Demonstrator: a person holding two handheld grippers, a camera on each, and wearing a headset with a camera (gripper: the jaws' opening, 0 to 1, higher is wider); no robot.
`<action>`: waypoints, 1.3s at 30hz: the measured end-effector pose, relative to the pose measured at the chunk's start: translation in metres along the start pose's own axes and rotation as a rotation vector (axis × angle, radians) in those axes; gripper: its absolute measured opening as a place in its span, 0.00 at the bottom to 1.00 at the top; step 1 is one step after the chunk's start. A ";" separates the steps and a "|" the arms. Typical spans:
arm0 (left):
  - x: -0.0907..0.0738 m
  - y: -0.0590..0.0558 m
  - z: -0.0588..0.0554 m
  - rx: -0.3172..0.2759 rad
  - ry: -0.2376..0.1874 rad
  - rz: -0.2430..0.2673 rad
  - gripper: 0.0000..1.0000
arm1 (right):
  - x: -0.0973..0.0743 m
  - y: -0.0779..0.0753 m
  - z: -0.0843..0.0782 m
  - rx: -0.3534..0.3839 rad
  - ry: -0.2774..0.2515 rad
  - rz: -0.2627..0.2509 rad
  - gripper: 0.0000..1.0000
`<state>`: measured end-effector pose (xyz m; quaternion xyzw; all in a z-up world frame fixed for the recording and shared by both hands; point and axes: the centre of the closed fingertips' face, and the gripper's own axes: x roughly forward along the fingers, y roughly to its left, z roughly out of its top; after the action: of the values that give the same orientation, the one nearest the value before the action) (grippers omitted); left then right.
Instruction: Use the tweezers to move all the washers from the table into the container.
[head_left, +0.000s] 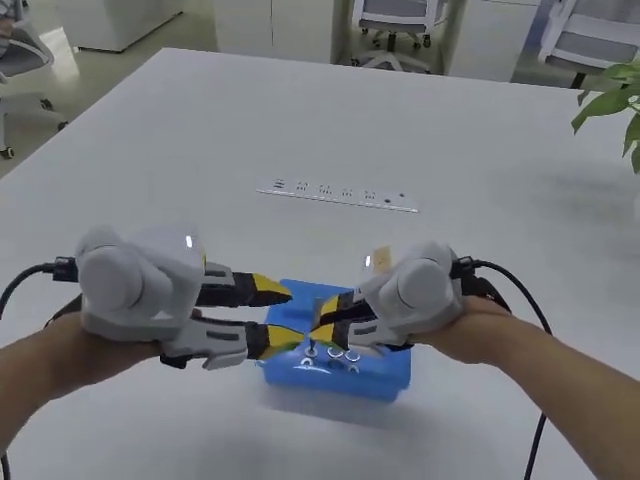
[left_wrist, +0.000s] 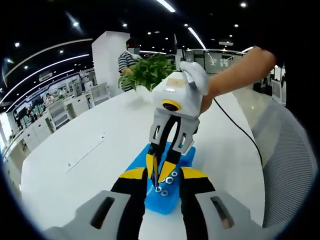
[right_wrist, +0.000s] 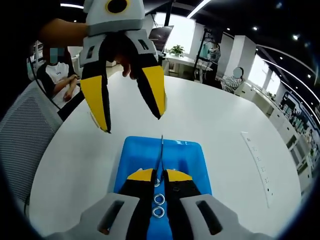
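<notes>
Washers (right_wrist: 159, 199): lying close together on the blue container (right_wrist: 192, 160), right beneath the right gripper (right_wrist: 160, 175). Clamping the tweezers (right_wrist: 161, 147) between narrow jaws, tips reaching out over the container, too fine for judging any catch there. Hovering opposite with the left gripper (right_wrist: 132, 122) spread wide, holding nothing. Probably best easing the tips straight down, holding the squeeze steady, steering clear of the left gripper, and searching the bench (right_wrist: 235, 130) for stragglers.

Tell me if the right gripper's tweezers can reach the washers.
Likely yes: the right gripper is shut on the tweezers, tips down beside the washers on the blue tray, nothing between; the left gripper is open, aside.
</notes>
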<state>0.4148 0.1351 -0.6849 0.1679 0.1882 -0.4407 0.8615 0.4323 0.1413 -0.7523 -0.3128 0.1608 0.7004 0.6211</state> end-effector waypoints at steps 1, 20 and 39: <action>0.002 0.000 0.000 0.009 0.001 -0.010 0.26 | 0.000 0.000 0.000 -0.001 0.000 0.000 0.09; 0.028 -0.001 0.009 0.091 0.037 -0.074 0.07 | 0.001 0.002 0.001 -0.048 0.009 0.012 0.09; 0.028 0.002 0.011 0.061 0.047 -0.074 0.05 | -0.014 -0.002 0.003 0.046 0.005 -0.035 0.27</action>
<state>0.4330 0.1118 -0.6884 0.1974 0.2009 -0.4735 0.8345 0.4335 0.1327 -0.7405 -0.3030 0.1731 0.6847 0.6398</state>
